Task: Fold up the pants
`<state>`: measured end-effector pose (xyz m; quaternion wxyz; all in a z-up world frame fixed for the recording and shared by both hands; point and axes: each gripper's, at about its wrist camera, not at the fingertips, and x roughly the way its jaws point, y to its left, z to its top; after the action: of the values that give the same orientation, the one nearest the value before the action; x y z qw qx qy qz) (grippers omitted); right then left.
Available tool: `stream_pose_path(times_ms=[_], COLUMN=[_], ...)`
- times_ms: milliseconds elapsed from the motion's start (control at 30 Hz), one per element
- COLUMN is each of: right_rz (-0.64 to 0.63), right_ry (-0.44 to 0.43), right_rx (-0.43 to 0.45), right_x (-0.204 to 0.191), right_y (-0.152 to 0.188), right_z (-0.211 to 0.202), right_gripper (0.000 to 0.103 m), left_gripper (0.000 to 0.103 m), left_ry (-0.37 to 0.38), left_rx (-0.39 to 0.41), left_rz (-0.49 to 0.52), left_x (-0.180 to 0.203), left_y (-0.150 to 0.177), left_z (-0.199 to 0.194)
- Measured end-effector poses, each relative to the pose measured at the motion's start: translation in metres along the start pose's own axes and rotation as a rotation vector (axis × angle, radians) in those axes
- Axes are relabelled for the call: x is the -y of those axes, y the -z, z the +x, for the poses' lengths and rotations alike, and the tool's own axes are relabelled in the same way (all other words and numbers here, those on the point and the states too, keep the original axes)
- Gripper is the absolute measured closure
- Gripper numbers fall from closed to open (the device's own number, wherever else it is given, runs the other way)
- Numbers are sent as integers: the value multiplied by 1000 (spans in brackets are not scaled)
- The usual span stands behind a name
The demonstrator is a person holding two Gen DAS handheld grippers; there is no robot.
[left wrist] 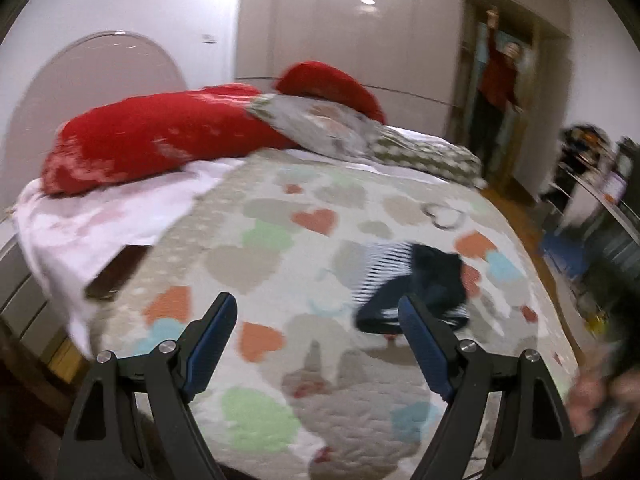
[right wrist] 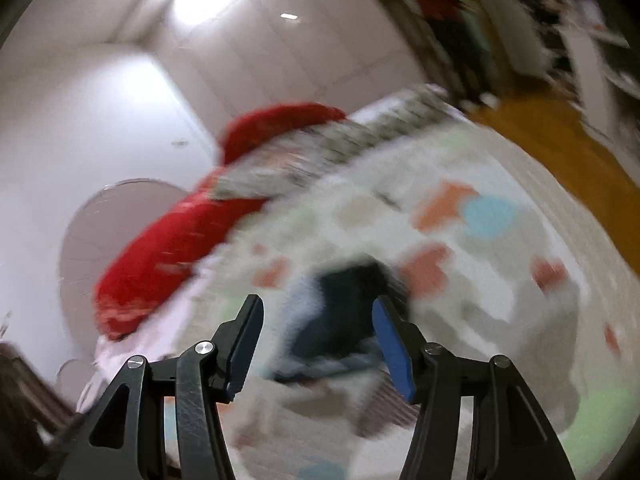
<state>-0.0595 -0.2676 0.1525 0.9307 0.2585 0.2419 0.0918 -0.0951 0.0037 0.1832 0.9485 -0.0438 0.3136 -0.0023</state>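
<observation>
We see the pants (left wrist: 420, 288) lying in a dark navy bundle on the heart-print quilt (left wrist: 260, 248), with a striped white-and-navy part showing along their left edge. They sit on the right half of the bed, nearer the foot than the pillows. In the right wrist view the same bundle (right wrist: 344, 312) is a blurred dark patch just beyond the fingertips.

Our left gripper (left wrist: 316, 320) is spread wide with nothing between its blue pads; the pants lie past its right finger (left wrist: 424, 344), and we can't tell whether that finger brushes the cloth. Our right gripper (right wrist: 318, 322) is also parted, a bit narrower, pads bare, nothing clamped. The pants look to lie beyond the gap rather than in it, but blur makes this uncertain.

Further out: two red pillows (left wrist: 152, 144) at the head of the bed, a patterned grey pillow (left wrist: 320, 124) between them, a white sheet (left wrist: 88, 224) hanging off the left side. Behind them stand an arched headboard (left wrist: 92, 72) and pale wardrobe doors (left wrist: 348, 32). A person in a red top (left wrist: 500, 80) stands in the doorway, one arm raised. Wooden floor (right wrist: 560, 152) runs to the right of the bed.
</observation>
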Motion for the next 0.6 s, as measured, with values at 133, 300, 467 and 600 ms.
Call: stream_pose_path(times_ms=[133,300,467,600], right_rz=[-227,-526,-665,-630], right_ry=[-263,-665,-787,-690], right_rx=[99,163,152,96], right_x=[-101,-238,-287,-259], right_y=[-43,-67,-33,-1], right_z=[-56,-160,-213,-184], right_gripper=[41,27,24,23], left_gripper=[21,21,20,20], left_ry=[-90,-118,-98,-82], left_rx=[14,-20,-42,-95], left_rz=[-71,-107,-68,-71], left_x=[-29,-38,-28,-24], left_y=[-4,-2,10,24], left_z=[-15,-13,1,29])
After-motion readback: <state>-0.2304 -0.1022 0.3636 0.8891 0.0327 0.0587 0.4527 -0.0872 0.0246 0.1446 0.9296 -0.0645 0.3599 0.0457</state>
